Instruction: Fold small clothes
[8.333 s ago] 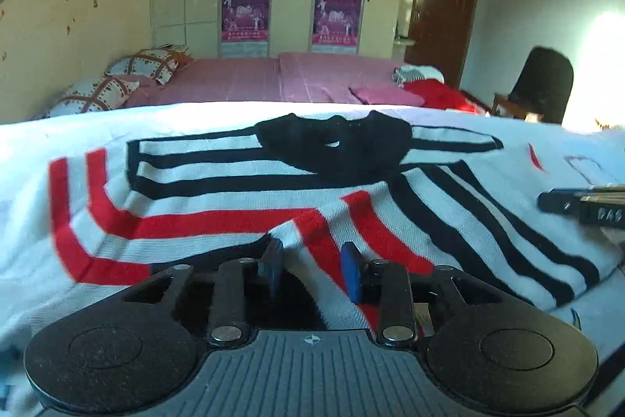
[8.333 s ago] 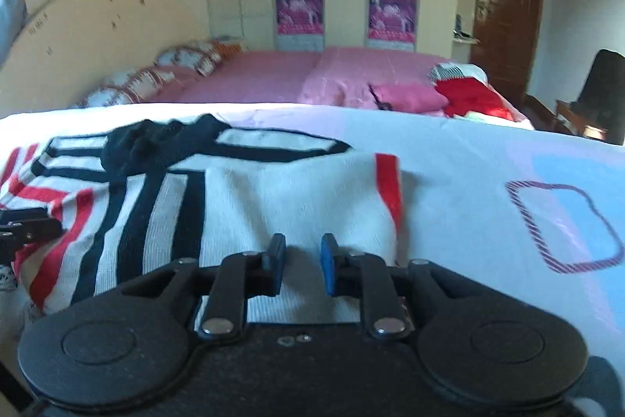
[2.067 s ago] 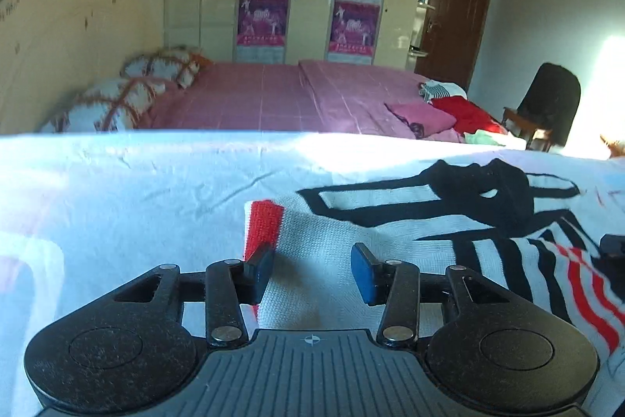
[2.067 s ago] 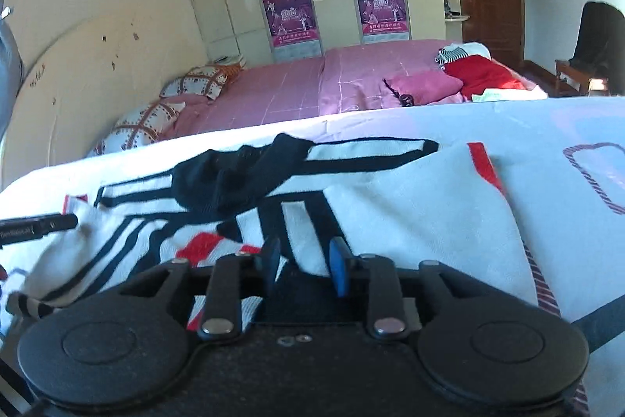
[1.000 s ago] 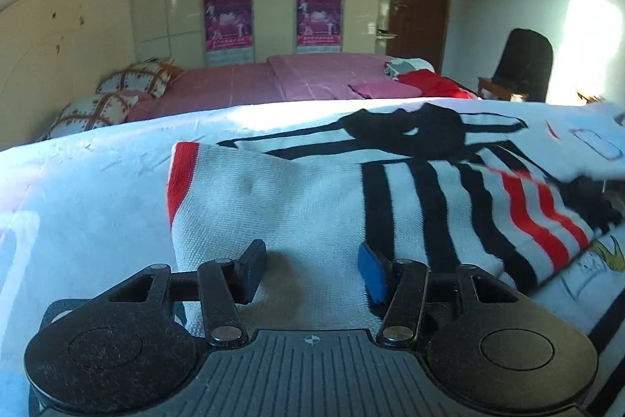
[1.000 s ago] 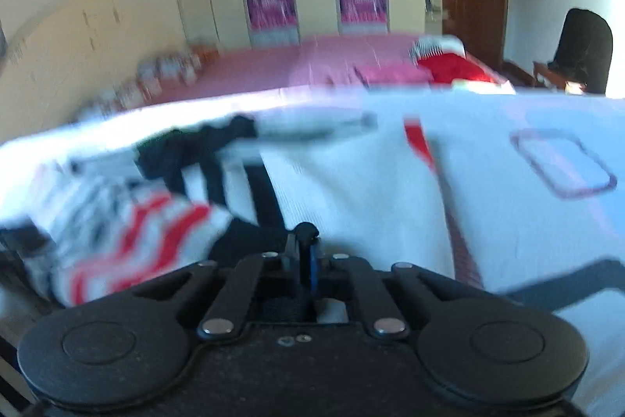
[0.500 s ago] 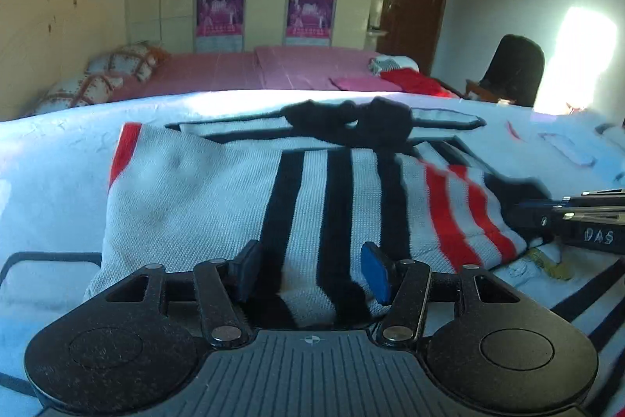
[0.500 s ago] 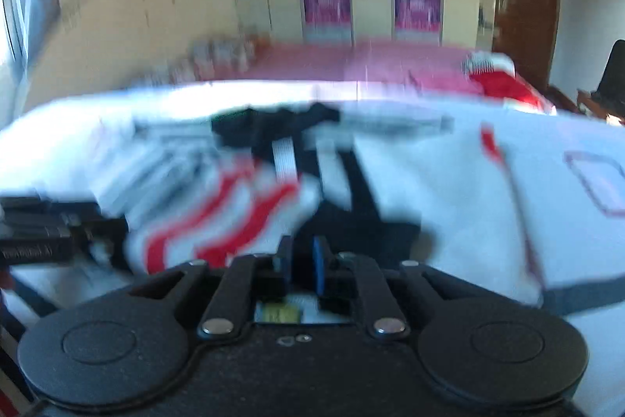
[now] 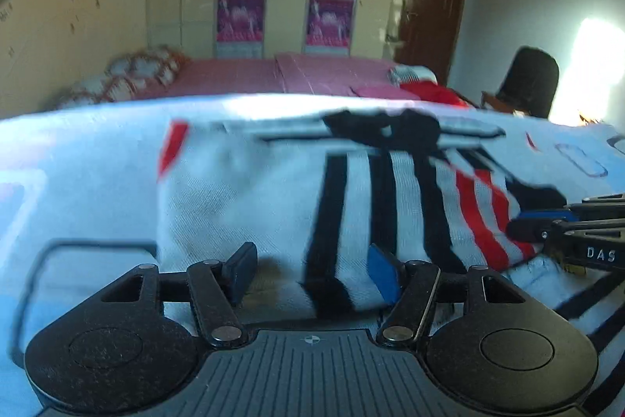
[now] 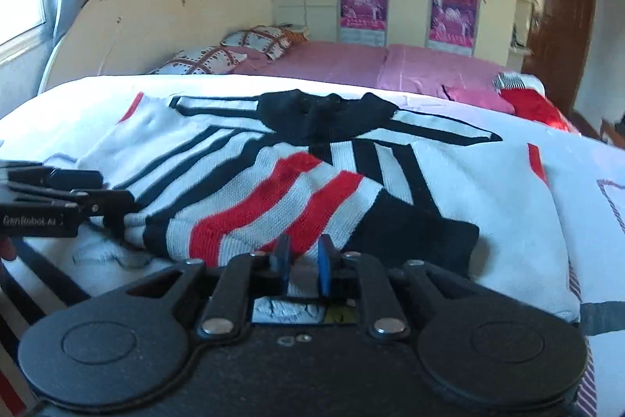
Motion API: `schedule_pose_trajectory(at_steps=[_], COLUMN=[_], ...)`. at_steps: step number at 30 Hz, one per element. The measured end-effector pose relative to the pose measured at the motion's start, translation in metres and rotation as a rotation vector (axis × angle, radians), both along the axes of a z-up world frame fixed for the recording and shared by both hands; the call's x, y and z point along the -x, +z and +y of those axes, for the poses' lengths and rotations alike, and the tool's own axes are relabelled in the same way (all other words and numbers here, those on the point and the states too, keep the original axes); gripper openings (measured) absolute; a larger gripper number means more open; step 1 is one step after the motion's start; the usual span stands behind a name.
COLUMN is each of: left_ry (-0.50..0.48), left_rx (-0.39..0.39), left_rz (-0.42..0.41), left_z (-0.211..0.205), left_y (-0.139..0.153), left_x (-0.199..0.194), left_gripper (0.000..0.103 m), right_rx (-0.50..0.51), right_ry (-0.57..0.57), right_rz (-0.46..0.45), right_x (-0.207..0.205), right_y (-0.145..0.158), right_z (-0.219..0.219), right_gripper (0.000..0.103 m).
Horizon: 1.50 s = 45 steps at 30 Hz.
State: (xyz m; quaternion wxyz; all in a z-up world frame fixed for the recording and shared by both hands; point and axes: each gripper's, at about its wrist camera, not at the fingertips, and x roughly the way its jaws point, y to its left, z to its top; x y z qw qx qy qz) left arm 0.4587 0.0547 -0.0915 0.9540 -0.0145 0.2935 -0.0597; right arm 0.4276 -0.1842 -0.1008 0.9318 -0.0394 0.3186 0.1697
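Sweater [image 10: 297,182], striped white, black and red, lies across the middle of both views on the white bedsheet [image 10: 586,190]. Right gripper [image 10: 302,262] has its fingers narrowly parted over the striped hem; left gripper [image 9: 312,270] spreads wide at the near edge.

The sweater [image 10: 312,190] lies on the bed sheet [image 10: 586,159] before me, its collar on the far side. My left tool [image 9: 312,266] is at its left part, my right tool [image 10: 302,260] at its right. Behind is another bed [image 10: 371,63], pillows [image 10: 234,47] at its left end.
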Motion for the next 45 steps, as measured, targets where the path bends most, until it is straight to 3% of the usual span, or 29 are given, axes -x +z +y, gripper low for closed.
schedule_pose_trajectory(at_steps=[2, 6, 10, 13, 24, 28, 31, 32, 34, 39, 43, 45], left_ry=[0.020, 0.055, 0.057, 0.052, 0.052, 0.047, 0.045, 0.046, 0.044, -0.006, 0.042, 0.093], left_rx=[0.019, 0.025, 0.003, -0.036, -0.029, -0.020, -0.034, -0.041, -0.036, -0.091, -0.040, 0.024], left_rz=[-0.034, -0.034, 0.057, 0.036, 0.029, 0.032, 0.031, 0.030, 0.029, -0.001, 0.091, 0.129], left_z=[0.010, 0.022, 0.022, 0.016, 0.015, 0.019, 0.017, 0.016, 0.017, 0.018, 0.030, 0.038], left_y=[0.007, 0.009, -0.013, -0.016, -0.018, -0.019, -0.019, -0.020, -0.018, 0.004, 0.003, -0.001], left_x=[-0.002, -0.028, -0.054, -0.053, -0.051, -0.050, -0.051, -0.051, -0.051, 0.003, 0.065, 0.100], left_gripper=[0.063, 0.063, 0.063, 0.064, 0.065, 0.065, 0.066, 0.066, 0.067, 0.068, 0.069, 0.069], right_rx=[-0.058, -0.042, -0.033, -0.005, 0.010, 0.069, 0.021, 0.022, -0.004, -0.216, -0.288, -0.311], right_ry=[-0.001, 0.006, 0.009, 0.004, 0.029, -0.067, -0.146, -0.173, -0.218, -0.222, -0.253, -0.253], right_rz=[-0.047, -0.057, 0.015, 0.000, -0.010, -0.024, -0.012, -0.009, 0.014, 0.017, 0.071, 0.104], right_x=[-0.001, -0.024, -0.056, -0.058, -0.056, -0.049, -0.042, -0.041, -0.039, 0.000, 0.032, 0.051], right_y=[0.011, 0.017, -0.006, -0.016, -0.015, -0.011, -0.010, -0.009, -0.006, 0.013, 0.008, 0.004], right_z=[-0.003, 0.017, 0.037, 0.039, 0.037, 0.006, -0.042, -0.050, -0.064, -0.115, -0.153, -0.169], right_gripper=[0.018, 0.017, 0.016, 0.015, 0.016, 0.016, 0.011, 0.025, 0.028, 0.032, 0.034, 0.034])
